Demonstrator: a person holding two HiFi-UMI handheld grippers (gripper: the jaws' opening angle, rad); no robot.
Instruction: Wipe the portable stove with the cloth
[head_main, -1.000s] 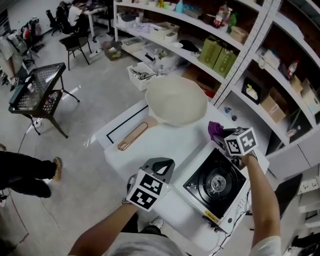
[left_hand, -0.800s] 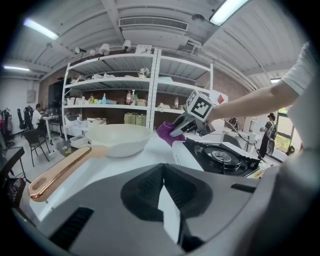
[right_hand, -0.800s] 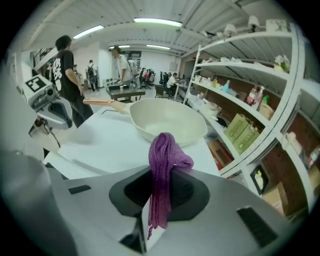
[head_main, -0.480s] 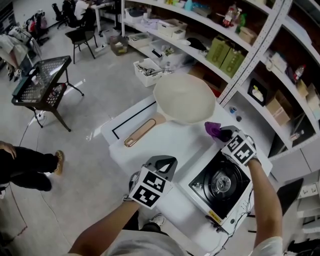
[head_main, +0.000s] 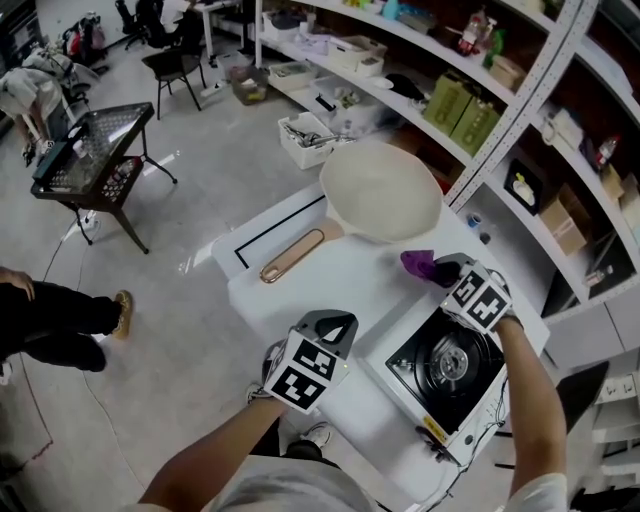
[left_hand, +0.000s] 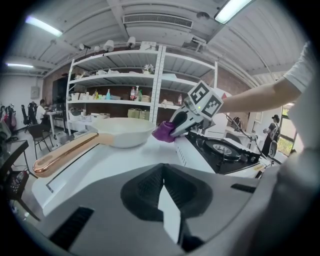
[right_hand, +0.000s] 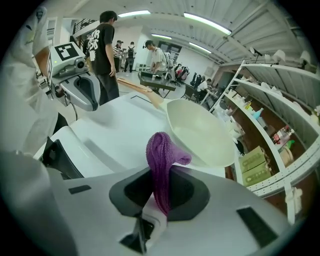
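Left forearm comes in from below. Left gripper (head_main: 327, 322) sits level over the counter's (head_main: 350, 280) near edge, jaws pressed together, nothing between them. Pan (head_main: 380, 190) on the counter: round, cream, smooth, long copper-toned handle. Cloth (head_main: 418, 265): purple ribbed knit, bunched, pinched tight in the right gripper (head_main: 445, 268), between pan and stove; contact with the counter unclear. Right arm stretched forward along the stove's (head_main: 440, 362) right side. Stove: white boxy body, black top, round burner. Its yellow front label is too small to read. Both gripper cubes carry black-and-white square markers.
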